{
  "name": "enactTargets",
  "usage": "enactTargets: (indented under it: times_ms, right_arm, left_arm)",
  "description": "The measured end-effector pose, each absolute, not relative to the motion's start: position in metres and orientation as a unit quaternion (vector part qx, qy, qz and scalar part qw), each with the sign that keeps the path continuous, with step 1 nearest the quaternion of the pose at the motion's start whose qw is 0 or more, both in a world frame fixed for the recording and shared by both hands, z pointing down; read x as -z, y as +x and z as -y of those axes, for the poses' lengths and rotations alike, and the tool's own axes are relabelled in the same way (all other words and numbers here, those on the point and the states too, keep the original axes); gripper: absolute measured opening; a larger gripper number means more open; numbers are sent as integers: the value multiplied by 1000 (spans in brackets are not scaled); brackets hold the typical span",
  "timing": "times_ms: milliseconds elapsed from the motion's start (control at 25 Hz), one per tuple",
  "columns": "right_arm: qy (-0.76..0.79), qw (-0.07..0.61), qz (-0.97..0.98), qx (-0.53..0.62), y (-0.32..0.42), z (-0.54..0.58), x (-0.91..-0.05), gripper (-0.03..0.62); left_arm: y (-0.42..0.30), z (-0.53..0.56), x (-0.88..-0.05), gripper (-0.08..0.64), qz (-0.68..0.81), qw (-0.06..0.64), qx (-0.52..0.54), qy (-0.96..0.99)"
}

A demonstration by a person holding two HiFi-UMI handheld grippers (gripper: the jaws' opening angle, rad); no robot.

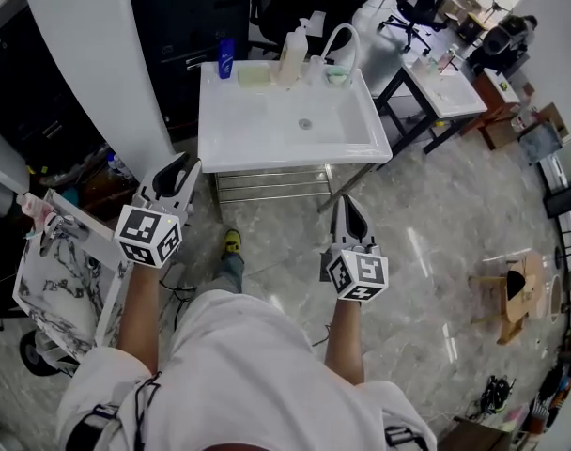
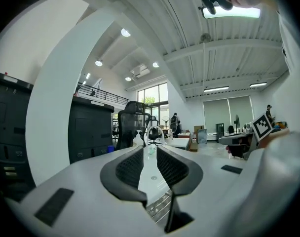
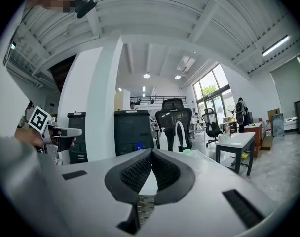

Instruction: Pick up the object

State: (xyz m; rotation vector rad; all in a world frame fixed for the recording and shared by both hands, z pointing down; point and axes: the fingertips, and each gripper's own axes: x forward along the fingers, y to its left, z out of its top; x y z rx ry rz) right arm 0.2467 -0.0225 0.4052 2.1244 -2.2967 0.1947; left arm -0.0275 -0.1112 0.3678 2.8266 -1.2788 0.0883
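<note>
White shirt [image 1: 257, 365] of the person filled the bottom of the head view, forearms stretched forward over marble floor [image 1: 436, 224]. Left gripper [image 1: 180, 169] held its fingers a narrow slot apart, nothing between them. Right gripper [image 1: 347, 205] had its fingers closed tip to tip – empty. Both hung short of the white sink [image 1: 267, 130], touching nothing. Along the sink's back rim, left to right: blue bottle [image 1: 226, 59], yellow sponge [image 1: 253, 75], pale pump bottle [image 1: 293, 53], green item [image 1: 336, 75] under the arched faucet [image 1: 342, 40]. Which of these was the object to pick up could not be told – all sat untouched, well apart from either gripper.
</note>
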Motion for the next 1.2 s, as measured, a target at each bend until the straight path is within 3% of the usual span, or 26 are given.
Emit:
enactTargets:
  times_ms: [640,1200]
  right_arm:
    - [671,24,737,-73,269,278,-403,6]
    - [681,39,726,-94,285,393,-425,6]
  left_arm:
    - [0,362,-386,83,409,51,-50,910]
    - [33,479,-429,83,370,75,-96,921]
